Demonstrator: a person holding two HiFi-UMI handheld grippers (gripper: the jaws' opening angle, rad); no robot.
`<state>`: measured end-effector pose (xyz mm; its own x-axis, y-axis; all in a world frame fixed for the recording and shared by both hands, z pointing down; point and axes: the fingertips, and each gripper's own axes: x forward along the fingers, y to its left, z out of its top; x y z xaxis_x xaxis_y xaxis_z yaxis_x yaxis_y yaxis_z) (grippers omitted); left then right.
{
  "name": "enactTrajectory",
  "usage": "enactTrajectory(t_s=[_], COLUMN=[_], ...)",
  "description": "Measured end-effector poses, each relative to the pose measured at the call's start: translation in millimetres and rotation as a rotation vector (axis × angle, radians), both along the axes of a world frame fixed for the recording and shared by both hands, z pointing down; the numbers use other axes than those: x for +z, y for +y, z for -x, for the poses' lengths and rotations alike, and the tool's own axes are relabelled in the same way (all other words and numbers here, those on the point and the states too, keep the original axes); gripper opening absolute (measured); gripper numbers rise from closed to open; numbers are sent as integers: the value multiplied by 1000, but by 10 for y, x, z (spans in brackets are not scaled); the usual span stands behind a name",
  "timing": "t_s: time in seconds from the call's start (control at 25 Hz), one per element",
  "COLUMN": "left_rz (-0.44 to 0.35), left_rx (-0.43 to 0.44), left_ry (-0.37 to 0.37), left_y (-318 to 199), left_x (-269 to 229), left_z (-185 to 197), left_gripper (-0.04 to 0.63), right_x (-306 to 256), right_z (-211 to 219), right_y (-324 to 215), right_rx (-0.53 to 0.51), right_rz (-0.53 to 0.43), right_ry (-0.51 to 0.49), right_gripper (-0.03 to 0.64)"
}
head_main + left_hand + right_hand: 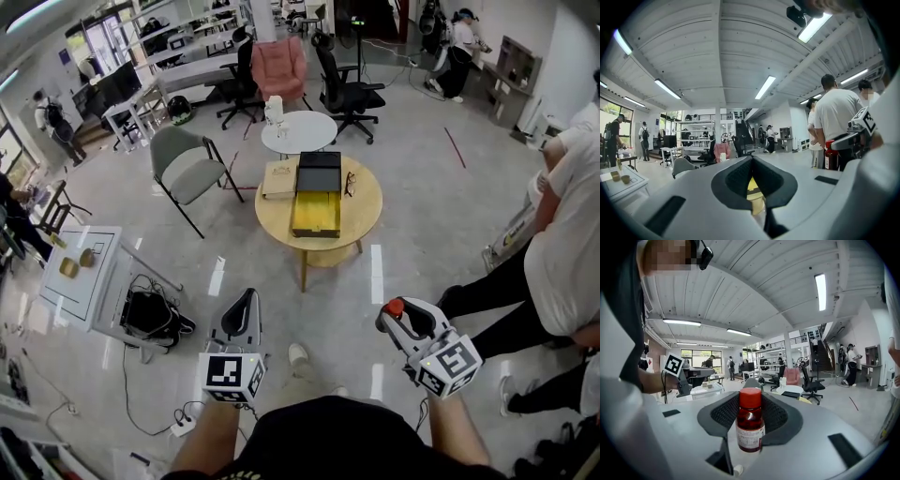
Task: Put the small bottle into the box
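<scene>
- The right gripper [750, 414] has its jaws closed on the small bottle [750, 425], a red one with a red cap. It stands upright between the pads, held by its body.
- The left gripper [752, 180] holds nothing. Its jaw tips meet, with only a narrow gap behind them.
- In the head view both grippers are held low and near the person's body, the left at 7 o'clock and the right at 5 o'clock.
- The box [316, 214] is an open yellow tray on the round table [366, 211], at 12 o'clock and well apart from the grippers. Its black lid [319, 172] lies just beyond it.
- I judge that the pickup is done and the carry is in hand.
- The next move calls for walking up to the table, bringing the bottle over the open tray, lowering it inside and only then parting the jaws.
</scene>
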<state>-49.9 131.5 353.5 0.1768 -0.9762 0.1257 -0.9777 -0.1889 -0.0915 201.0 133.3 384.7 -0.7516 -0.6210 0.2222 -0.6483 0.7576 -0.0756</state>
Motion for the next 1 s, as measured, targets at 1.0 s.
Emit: enactTrajectory(t_s=[1.0], left_rz=[77], left_rx=[59], left_ry=[-2], left_y=[-481], left_x=[351], left_z=[56], left_gripper=[17], right_x=[311], right_z=[166], right_y=[-383], right_rx=[27], right_rz=[74], right_ry=[22], right_gripper=[152])
